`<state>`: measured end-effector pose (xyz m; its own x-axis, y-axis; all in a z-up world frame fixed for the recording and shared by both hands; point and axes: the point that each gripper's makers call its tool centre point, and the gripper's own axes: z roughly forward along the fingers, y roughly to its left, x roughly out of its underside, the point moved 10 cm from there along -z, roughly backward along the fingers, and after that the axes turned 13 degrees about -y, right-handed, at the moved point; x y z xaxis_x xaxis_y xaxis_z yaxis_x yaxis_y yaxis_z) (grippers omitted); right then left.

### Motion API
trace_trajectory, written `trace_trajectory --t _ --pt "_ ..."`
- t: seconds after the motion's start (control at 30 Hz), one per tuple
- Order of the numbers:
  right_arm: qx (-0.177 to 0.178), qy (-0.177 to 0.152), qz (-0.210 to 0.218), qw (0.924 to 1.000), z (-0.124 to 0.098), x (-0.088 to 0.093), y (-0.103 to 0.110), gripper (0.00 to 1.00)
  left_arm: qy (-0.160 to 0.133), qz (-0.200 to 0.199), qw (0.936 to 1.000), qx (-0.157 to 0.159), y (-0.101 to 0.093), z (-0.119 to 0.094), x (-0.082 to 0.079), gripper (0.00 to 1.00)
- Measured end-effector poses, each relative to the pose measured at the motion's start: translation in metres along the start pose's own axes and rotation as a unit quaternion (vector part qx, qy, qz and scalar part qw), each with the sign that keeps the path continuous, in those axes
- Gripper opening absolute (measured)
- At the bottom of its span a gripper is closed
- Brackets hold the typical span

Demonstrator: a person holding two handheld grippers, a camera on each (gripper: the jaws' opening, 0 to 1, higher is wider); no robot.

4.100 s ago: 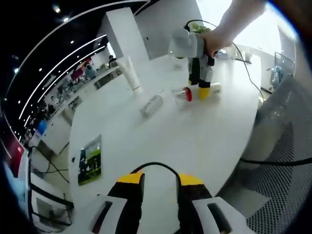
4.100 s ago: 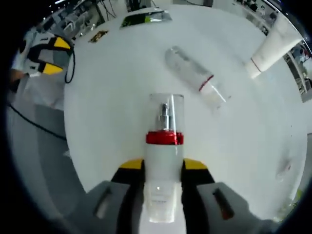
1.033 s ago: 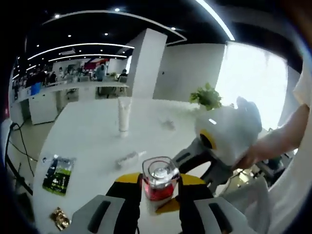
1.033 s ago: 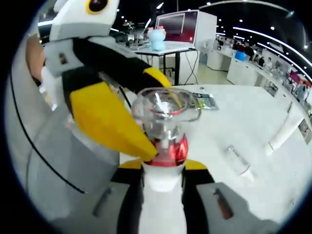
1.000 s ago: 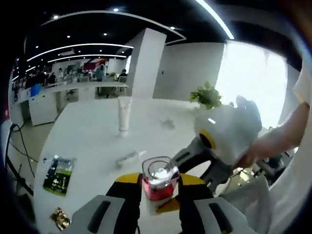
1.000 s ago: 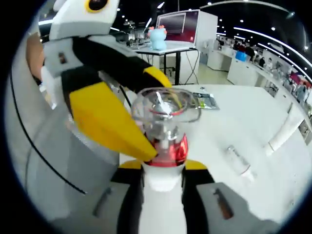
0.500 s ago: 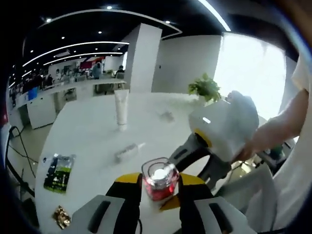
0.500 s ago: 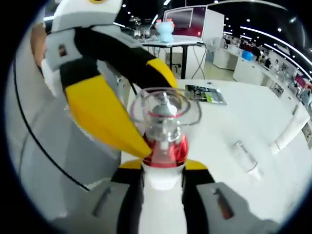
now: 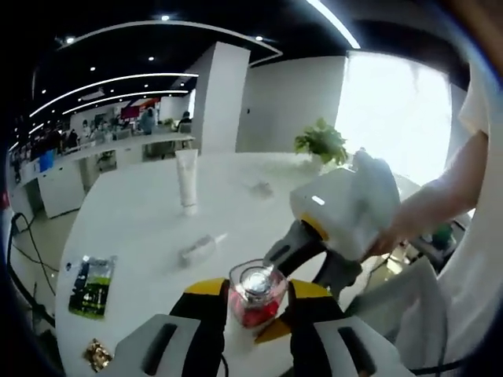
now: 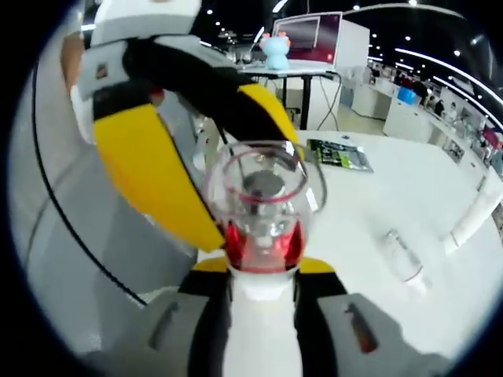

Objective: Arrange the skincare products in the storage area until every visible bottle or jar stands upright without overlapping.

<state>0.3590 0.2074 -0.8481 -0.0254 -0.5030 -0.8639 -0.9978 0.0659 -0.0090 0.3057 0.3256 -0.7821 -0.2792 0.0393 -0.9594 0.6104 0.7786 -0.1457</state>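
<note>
Together, two handheld grippers grasp one pump bottle (image 10: 261, 236) above a white bench (image 9: 149, 220). In the right gripper view, the right gripper (image 10: 262, 275) has its yellow-tipped fingers (image 10: 211, 265) clamped on the bottle's white body, with the red collar and clear domed cap rising just above them. The left gripper (image 10: 169, 149) enters from the left, one broad yellow finger pressed against the cap's side at the red collar.

In the left gripper view, the left gripper (image 9: 256, 292) has its fingers (image 9: 206, 288) closed on either side of the same pump bottle (image 9: 255, 292) at its red collar, the clear cap pointing toward the camera. The right gripper (image 9: 310, 255) reaches in from the right, held by a person's hand (image 9: 385, 239), its white housing bulking just behind the bottle.

Across the bench lie the other products: a white tube (image 9: 186, 179) standing on its cap toward the far side, and a clear bottle (image 9: 200, 249) lying on its side nearer the middle, well apart from each other. A green sachet (image 9: 89, 275) and a small gold wrapper (image 9: 97, 353) sit near the bench's left edge. A potted plant (image 9: 321, 142) stands at the far edge. Open bench surface stretches between the lying bottle and the tube.
</note>
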Motion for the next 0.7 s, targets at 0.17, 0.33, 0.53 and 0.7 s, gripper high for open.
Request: trace_trajectory --t 0.17,0.33,0.53,0.7 --pt "-0.002 -0.007 -0.006 1.0000 0.000 0.001 0.000 0.29 0.000 -0.017 0.9997 0.015 0.005 -0.001 0.002 0.32" --pt "0.021 -0.009 0.034 0.9992 -0.007 0.007 -0.002 0.39 0.005 -0.021 0.9986 0.048 0.009 0.000 0.007 0.43" --pt "0.039 0.005 0.053 0.9978 -0.028 0.024 0.003 0.39 0.049 0.008 0.9913 0.122 0.020 0.009 0.011 0.52" --pt "0.060 0.013 0.073 0.9954 -0.048 0.034 0.010 0.39 0.054 0.048 0.9834 0.166 0.028 0.022 0.007 0.50"
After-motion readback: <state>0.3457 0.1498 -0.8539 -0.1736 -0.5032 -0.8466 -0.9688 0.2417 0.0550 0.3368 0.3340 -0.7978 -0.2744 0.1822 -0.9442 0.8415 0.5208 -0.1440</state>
